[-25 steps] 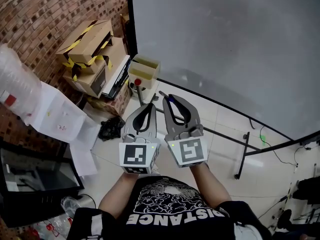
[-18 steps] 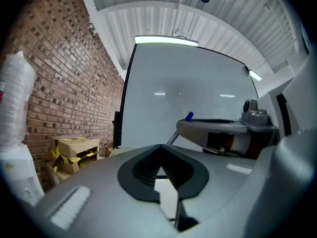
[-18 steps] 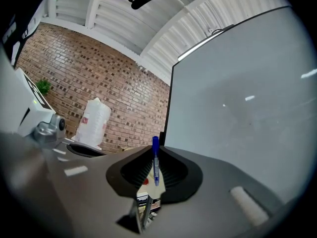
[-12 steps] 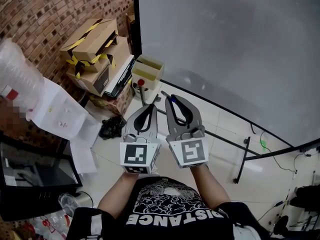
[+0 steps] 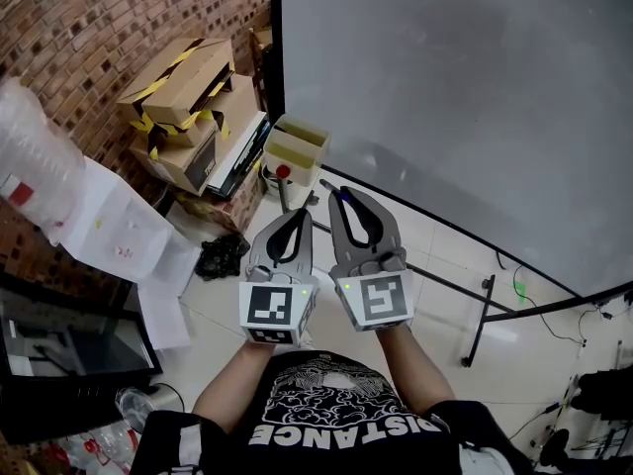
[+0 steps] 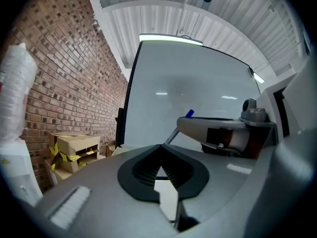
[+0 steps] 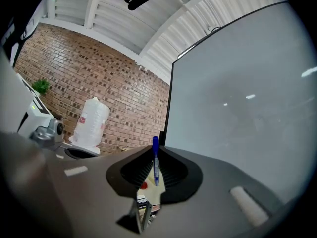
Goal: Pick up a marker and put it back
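Still clenching the blue marker (image 7: 155, 166) in the right gripper (image 5: 334, 194), left gripper (image 5: 301, 216) pressed together, empty; hardly moving before the whiteboard (image 5: 445, 97), put-back probably pending

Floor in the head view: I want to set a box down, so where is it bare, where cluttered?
Bare tile lies between the whiteboard and the black stand leg, right of the right claw. Crowded: along the brick wall, cardboard boxes, loose papers and a black bag fill the left side.
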